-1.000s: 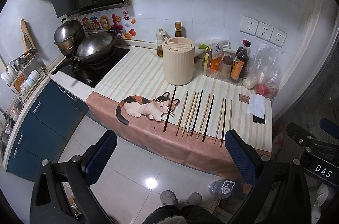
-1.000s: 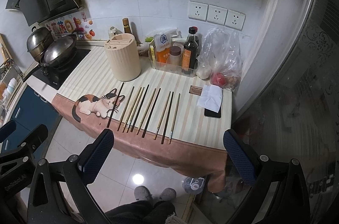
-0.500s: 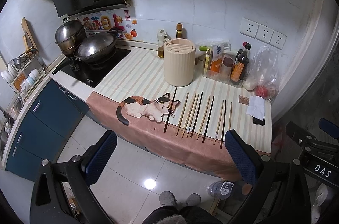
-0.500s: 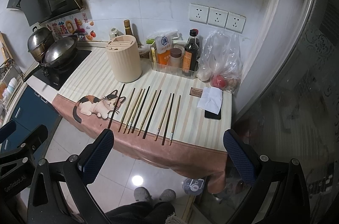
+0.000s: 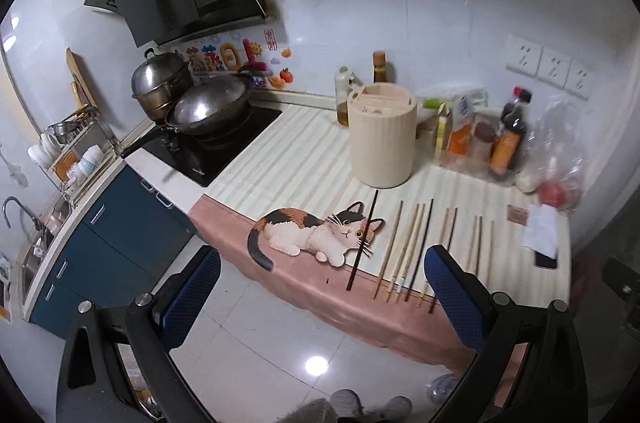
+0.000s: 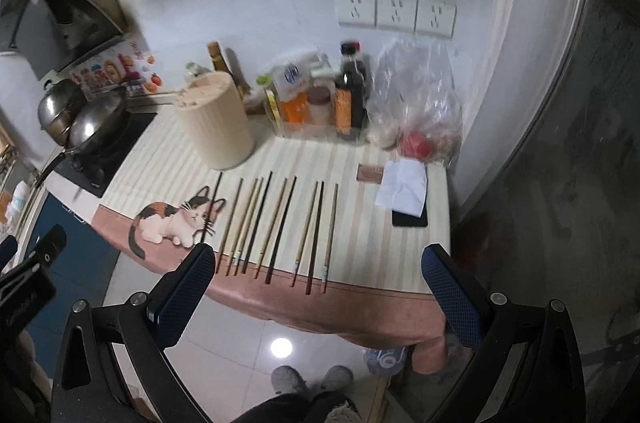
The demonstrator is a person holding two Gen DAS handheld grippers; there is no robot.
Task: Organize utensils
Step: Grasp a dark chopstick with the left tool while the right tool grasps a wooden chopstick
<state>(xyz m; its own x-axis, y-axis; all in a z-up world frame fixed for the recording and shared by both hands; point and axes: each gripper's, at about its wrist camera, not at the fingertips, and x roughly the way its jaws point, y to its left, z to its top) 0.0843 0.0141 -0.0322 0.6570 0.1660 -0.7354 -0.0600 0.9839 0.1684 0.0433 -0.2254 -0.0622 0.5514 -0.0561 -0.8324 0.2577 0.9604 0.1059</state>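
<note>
Several chopsticks (image 5: 412,247), dark and light wood, lie side by side on the striped counter mat (image 5: 288,159); they also show in the right wrist view (image 6: 276,223). A beige cylindrical utensil holder (image 5: 382,135) with a slotted lid stands upright behind them, also in the right wrist view (image 6: 216,121). My left gripper (image 5: 320,287) is open and empty, above the floor in front of the counter edge. My right gripper (image 6: 316,287) is open and empty, just short of the near chopstick tips.
A wok (image 5: 208,107) and steamer pot (image 5: 160,83) sit on the stove at left. Sauce bottles (image 6: 352,95), a plastic bag (image 6: 416,107), a tissue (image 6: 404,187) and a phone (image 6: 410,219) crowd the back right. A cat picture (image 5: 316,235) decorates the mat's front.
Both grippers have moved forward toward the counter; the chopsticks and holder appear larger and closer. The left view has swung left. Nothing on the counter has moved.
</note>
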